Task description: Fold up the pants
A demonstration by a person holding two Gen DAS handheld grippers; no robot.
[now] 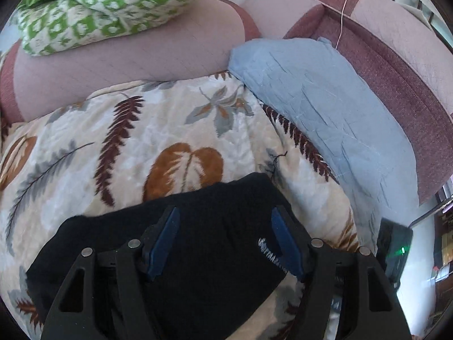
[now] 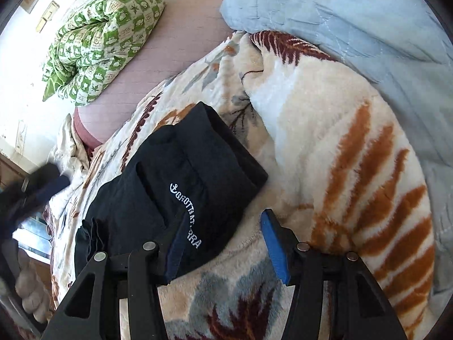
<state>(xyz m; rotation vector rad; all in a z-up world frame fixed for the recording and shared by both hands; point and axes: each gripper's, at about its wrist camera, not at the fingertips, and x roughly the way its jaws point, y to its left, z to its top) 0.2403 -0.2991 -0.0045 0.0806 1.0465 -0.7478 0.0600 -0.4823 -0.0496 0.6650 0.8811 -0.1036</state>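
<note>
Black pants (image 2: 181, 181) lie folded into a compact bundle on a leaf-print fleece blanket (image 2: 325, 147), with white embroidered lettering (image 2: 185, 215) running across the top layer. In the right wrist view the bundle's far corner points toward a pink cushion (image 2: 170, 56), and its right edge drops cleanly onto the blanket, where bare fleece stretches away to the right. A gathered, crumpled edge of the dark fabric sits at the bundle's lower left. Beyond the blanket a pale blue quilted cover (image 2: 354, 19) lies along the far right, and a green-and-white patterned quilt (image 2: 104, 39) is bunched on the pink cushion near the wall, well apart from the pants.

The right gripper (image 2: 223, 240) stands with its jaws wide apart, holding nothing; its left finger rests at or just over the near edge of the pants by the lettering, while the right blue pad (image 2: 274, 249) is over bare blanket beside the bundle.

In the left wrist view the pants (image 1: 198, 226) fill the near foreground, their far edge ending against open blanket (image 1: 127, 141). The left gripper (image 1: 225, 240) is likewise spread wide, both blue pads (image 1: 165, 240) above the black fabric, clamping nothing; whether they touch it cannot be told. The blue cover (image 1: 325, 107) and maroon sofa back (image 1: 396, 85) border the right side.
</note>
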